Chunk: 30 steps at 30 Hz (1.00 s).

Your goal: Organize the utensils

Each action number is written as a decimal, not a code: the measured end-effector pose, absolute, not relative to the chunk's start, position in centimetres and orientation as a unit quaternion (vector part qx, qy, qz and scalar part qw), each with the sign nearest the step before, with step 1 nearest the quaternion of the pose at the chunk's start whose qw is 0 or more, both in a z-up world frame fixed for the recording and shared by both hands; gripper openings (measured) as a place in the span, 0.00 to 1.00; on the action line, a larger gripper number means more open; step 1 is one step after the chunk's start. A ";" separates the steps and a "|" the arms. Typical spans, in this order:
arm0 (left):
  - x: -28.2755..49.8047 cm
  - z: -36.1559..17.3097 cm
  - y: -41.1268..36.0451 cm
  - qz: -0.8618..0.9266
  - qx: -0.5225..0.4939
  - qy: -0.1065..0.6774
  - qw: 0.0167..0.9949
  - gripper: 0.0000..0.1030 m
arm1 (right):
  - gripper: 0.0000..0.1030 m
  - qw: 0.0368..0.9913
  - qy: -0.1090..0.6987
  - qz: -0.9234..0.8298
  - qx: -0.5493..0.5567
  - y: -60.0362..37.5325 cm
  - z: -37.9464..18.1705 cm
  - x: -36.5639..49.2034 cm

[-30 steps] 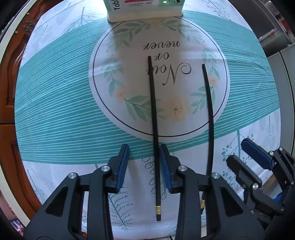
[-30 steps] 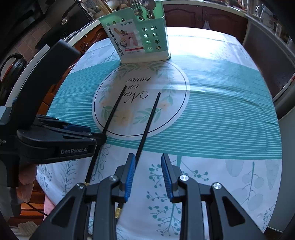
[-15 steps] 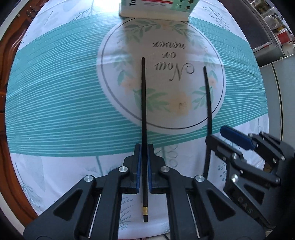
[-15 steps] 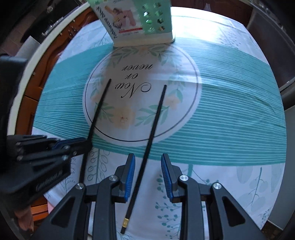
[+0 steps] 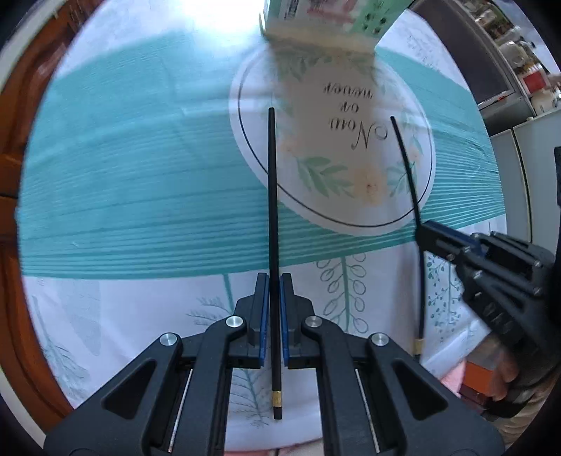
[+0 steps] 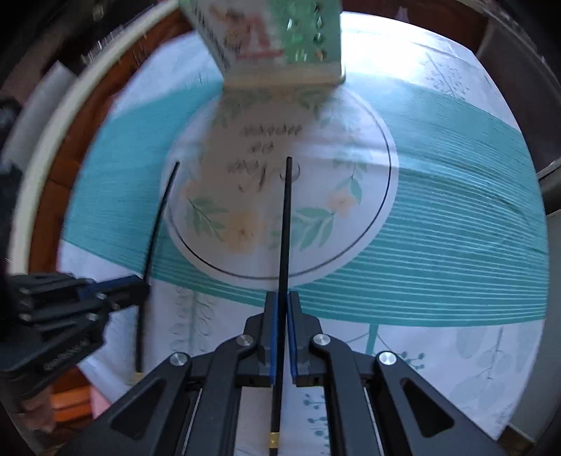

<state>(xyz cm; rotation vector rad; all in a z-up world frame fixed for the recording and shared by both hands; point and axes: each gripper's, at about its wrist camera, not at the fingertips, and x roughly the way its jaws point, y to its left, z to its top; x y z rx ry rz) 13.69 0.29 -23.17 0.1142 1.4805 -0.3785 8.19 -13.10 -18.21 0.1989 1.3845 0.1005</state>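
Left gripper (image 5: 274,298): jaws clamped on one black chopstick (image 5: 272,224), tip pointing toward the green utensil holder (image 5: 326,21) at the far end of the surface (image 5: 122,182). Right gripper (image 6: 282,315): jaws clamped on the second chopstick (image 6: 284,228) (gold band near its rear end). Both chopsticks run roughly parallel over the patterned cloth.

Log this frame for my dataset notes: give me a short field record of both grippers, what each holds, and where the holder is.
left gripper: shut on left chopstick, gripped nearer its gold-banded end
right gripper: shut on right chopstick, gripped the same way
chopstick tips: both point away, toward the holder
utensil holder: green, perforated, standing at the far side of the tablecloth
holder contents: out of frame, cannot tell
image quality: motion blur in both views
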 end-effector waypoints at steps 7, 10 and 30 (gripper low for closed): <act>12.1 -18.7 -0.8 -0.185 0.058 0.582 0.790 0.03 | 0.04 0.828 0.537 0.070 0.146 -15.1 -14.6 6.4; 11.9 -16.8 -1.2 -0.187 0.051 0.551 0.812 0.03 | 0.04 0.852 0.494 0.073 0.159 -16.2 -12.3 6.7; 18.9 0.7 -6.0 -0.197 0.083 0.372 0.903 0.03 | 0.00 0.948 0.291 0.054 0.114 -19.7 0.4 13.1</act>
